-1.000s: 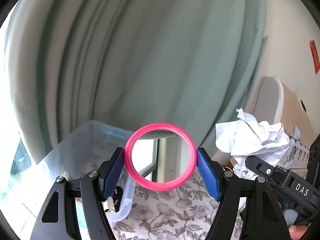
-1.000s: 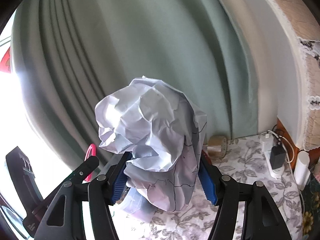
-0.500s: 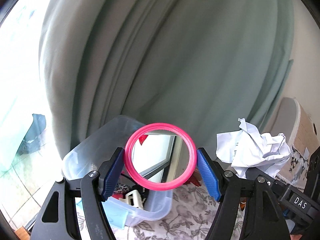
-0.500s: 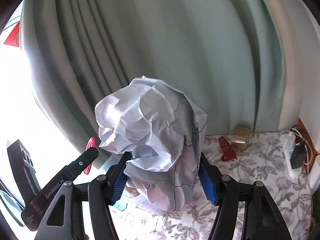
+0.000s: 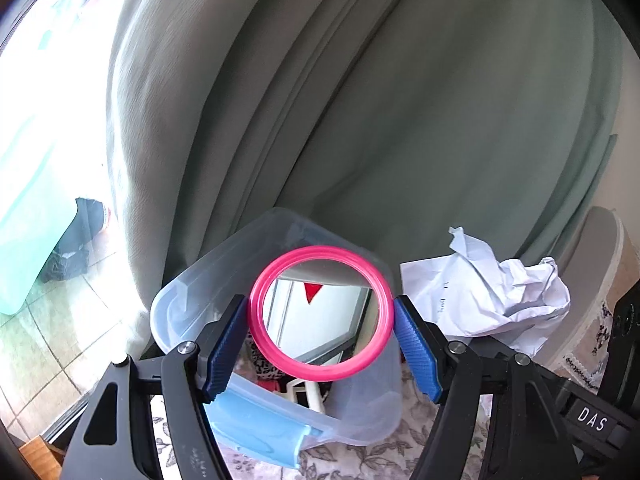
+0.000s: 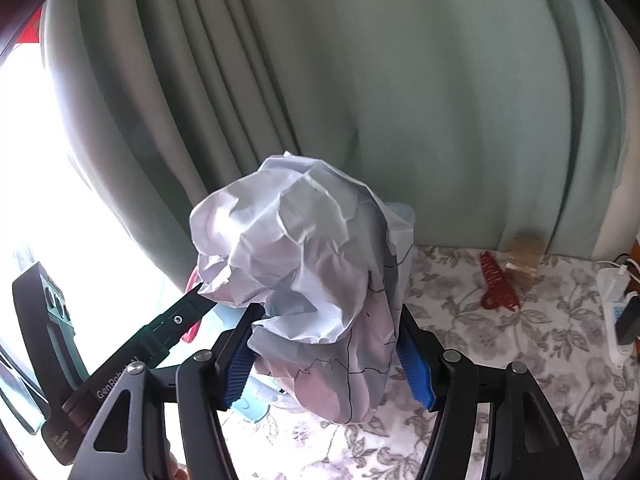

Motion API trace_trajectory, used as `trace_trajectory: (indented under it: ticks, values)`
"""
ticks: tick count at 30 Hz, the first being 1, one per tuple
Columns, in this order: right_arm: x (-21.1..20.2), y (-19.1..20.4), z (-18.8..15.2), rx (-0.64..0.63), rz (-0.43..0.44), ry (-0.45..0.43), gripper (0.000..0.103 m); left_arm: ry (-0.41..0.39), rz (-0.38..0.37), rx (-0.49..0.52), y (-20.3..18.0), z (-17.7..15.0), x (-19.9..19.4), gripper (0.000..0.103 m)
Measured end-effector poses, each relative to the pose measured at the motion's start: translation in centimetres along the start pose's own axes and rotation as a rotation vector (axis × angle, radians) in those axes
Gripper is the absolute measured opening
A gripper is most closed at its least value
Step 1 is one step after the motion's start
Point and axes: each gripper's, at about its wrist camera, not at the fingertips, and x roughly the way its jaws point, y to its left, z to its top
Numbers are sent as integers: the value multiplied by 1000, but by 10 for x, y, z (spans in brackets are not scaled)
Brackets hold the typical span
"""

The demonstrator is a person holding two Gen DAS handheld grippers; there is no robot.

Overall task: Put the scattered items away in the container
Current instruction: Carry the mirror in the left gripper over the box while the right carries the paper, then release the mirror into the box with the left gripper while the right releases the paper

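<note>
My left gripper (image 5: 320, 350) is shut on a round mirror with a pink rim (image 5: 319, 314), held upright above a clear plastic container (image 5: 360, 412). The container has a blue latch and holds several small items, partly hidden by the mirror. My right gripper (image 6: 330, 354) is shut on a big ball of crumpled white paper (image 6: 304, 272), which also shows at the right of the left wrist view as crumpled paper (image 5: 492, 296). The paper hides most of the container in the right wrist view. The other gripper's black body (image 6: 120, 364) lies at the lower left there.
A floral tablecloth (image 6: 520, 364) covers the table. On it lie a red hair clip (image 6: 498, 286), a brown tape roll (image 6: 526, 254) and a white power strip with plugs (image 6: 618, 312). Green curtains (image 5: 360, 120) hang behind. A bright window and tiled floor (image 5: 52, 320) are at the left.
Both grippers have swung left toward the container, each keeping its hold. The container's open top has come into fuller view under the mirror; the hair clip and tape roll shifted right.
</note>
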Motion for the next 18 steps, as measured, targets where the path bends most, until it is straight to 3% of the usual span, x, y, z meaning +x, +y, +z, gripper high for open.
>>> trace_trajectory:
  ticks: [18]
  values:
    - [83,-18,-14,-23,15,111,67,55,27,-58,51,12,31,74]
